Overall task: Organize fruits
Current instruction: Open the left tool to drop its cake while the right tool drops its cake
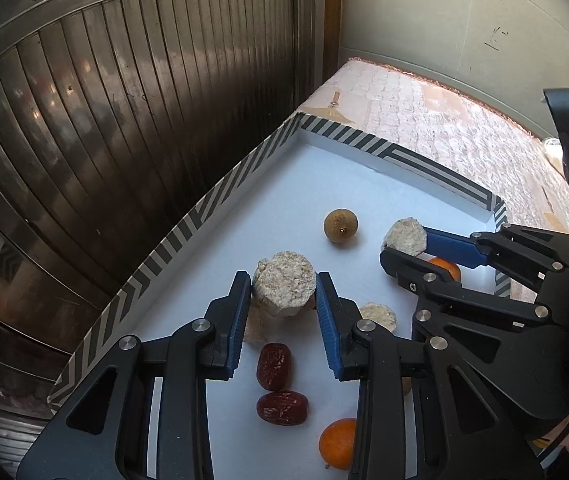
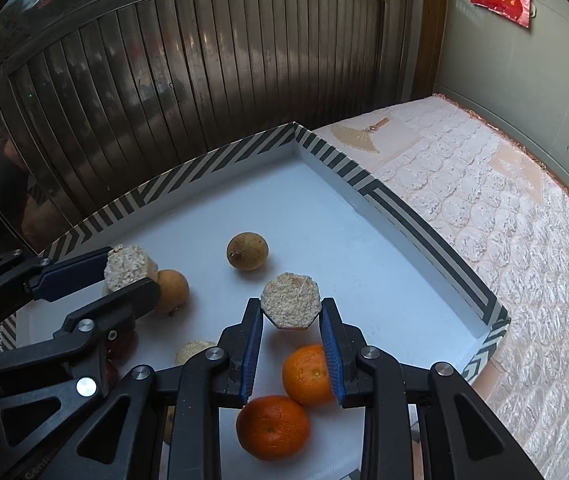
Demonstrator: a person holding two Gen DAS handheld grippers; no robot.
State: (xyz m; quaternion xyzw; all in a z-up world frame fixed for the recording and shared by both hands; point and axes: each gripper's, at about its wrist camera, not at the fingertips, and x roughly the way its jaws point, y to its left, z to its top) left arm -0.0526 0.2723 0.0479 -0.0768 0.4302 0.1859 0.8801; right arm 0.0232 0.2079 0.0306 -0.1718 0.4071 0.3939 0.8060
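White-floored tray [image 1: 364, 184] with striped rim, set on a quilted pink cover [image 2: 484, 208]. Left gripper [image 1: 283, 286] pinching a crumbly beige puck [image 1: 284, 286], raised above the tray floor near the left rim. Right gripper [image 2: 291, 306] clamped on a second beige puck [image 2: 290, 305], above two oranges [image 2: 272, 426]. Brown round fruit [image 2: 247, 251] loose mid-tray; two red dates [image 1: 273, 366] and a third puck [image 1: 378, 316] lying flat near the left gripper.

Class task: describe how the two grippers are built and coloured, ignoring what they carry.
Both the left gripper and right gripper have black plastic linkage frames with triangular cut-outs, silver rivets at the pivots and blue ribbed pads. No cables show.
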